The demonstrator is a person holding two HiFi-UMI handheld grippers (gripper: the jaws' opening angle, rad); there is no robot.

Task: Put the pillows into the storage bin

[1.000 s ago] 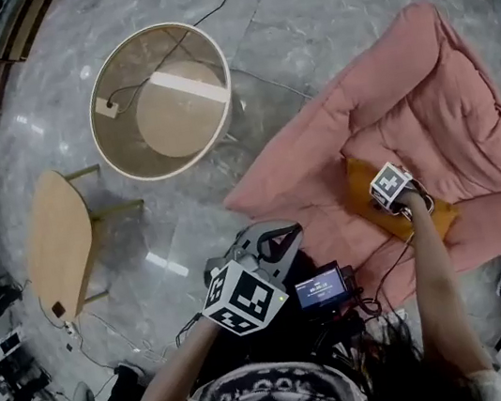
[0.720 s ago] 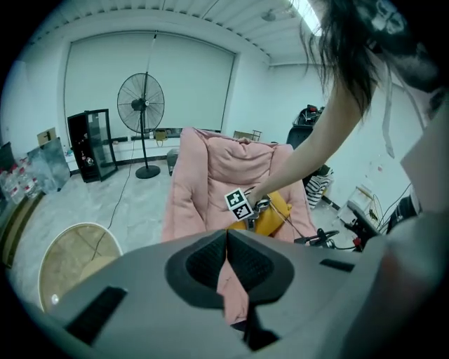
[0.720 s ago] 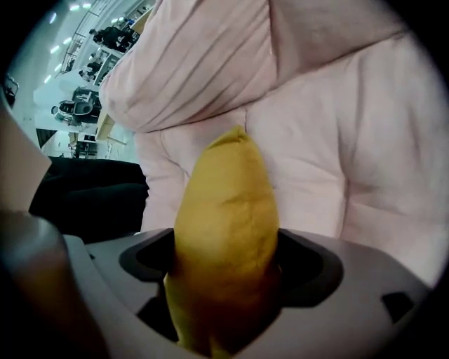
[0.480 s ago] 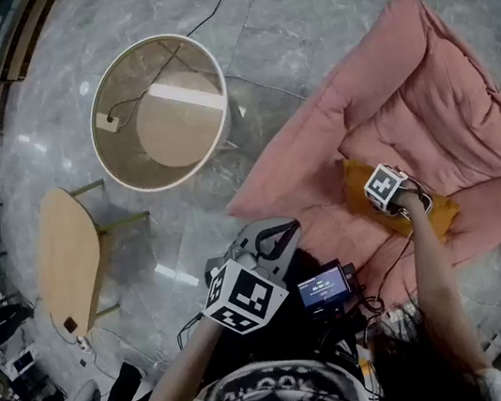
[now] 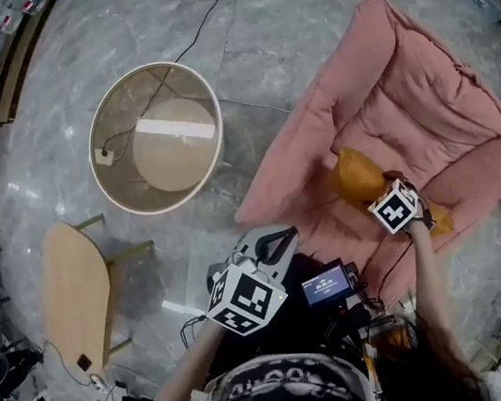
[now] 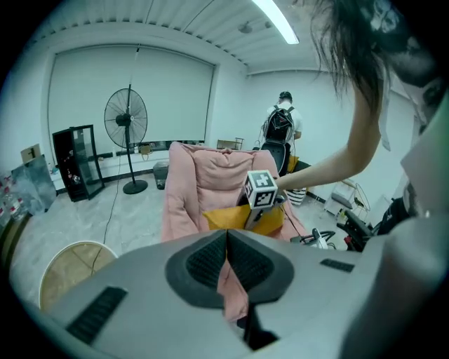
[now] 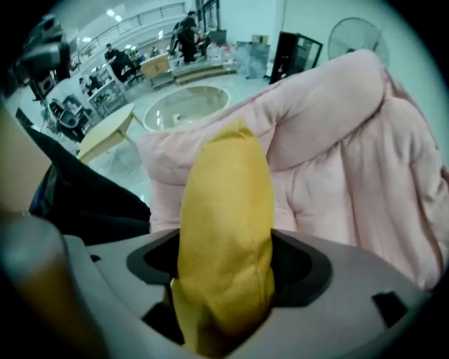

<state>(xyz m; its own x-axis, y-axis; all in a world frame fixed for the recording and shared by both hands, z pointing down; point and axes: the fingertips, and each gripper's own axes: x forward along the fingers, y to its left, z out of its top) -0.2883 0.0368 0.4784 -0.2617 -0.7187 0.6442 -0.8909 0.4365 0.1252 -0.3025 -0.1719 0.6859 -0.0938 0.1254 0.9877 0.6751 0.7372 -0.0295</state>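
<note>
floor: grey marble floor all round us, with a pink chair spread on it
bin: round storage bin, well apart from the chair
pillow: yellow pillow on the chair seat, one end tipped up
right gripper: jaws wide, closing on our pillow, fabric bunched between them
left gripper: jaws pressed together, nothing in them

My right arm stretches out straight ahead of me. At its end my right gripper is closing its jaws, the pads pressing on a yellow pillow that stands between them. My left arm is bent, close to my body. My left gripper sits low in front of me, jaws together with nothing between them.
</note>
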